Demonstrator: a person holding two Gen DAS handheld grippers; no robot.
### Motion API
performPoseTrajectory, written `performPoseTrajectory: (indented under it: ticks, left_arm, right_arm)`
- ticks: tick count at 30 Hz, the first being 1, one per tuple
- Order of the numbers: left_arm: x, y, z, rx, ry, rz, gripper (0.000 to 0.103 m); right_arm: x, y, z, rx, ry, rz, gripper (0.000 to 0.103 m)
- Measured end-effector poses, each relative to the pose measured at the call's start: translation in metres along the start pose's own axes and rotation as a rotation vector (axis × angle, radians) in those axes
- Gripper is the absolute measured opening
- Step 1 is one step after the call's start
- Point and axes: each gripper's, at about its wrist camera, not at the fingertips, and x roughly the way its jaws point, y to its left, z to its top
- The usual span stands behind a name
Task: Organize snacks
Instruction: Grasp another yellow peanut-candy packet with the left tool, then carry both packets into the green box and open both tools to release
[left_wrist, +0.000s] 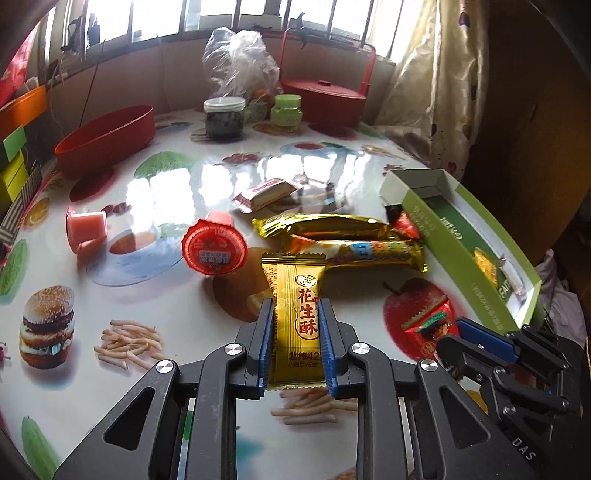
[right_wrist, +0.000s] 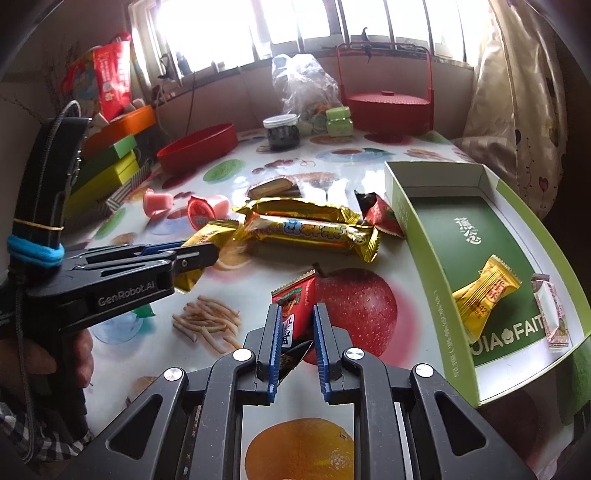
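Left wrist view: our left gripper (left_wrist: 297, 334) clamps a gold peanut candy (left_wrist: 295, 295), long axis along the fingers. Our right gripper (right_wrist: 295, 339) pinches a red packet (right_wrist: 295, 301). We judge the green box (right_wrist: 417, 236), rightward, nearer our right hand.

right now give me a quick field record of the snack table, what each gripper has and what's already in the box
left gripper: shut on gold peanut-candy packet
right gripper: shut on red snack packet
green open cardboard box: at table's right edge; holds one gold wrapped candy and one pale pink wrapped candy
loose on table: two long gold foil bars, red-lidded jelly cup, pink jelly cups
far side: red oval bowl, dark jar with white lid
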Motion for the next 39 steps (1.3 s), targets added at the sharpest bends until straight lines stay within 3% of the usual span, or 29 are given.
performPoseTrajectory:
  ticks: [26,39]
  left_arm:
    - [-0.016,-0.068,0.034,0.140,-0.067,-0.158,0.024]
    - [0.005,-0.119,0.044,0.201,-0.025,-0.267,0.024]
  right_arm:
    - [-0.048,-0.046,0.018,0.098,-0.123,-0.115,0.016]
    - [-0.070,-0.098,0.010,0.190,-0.155,-0.220,0.016]
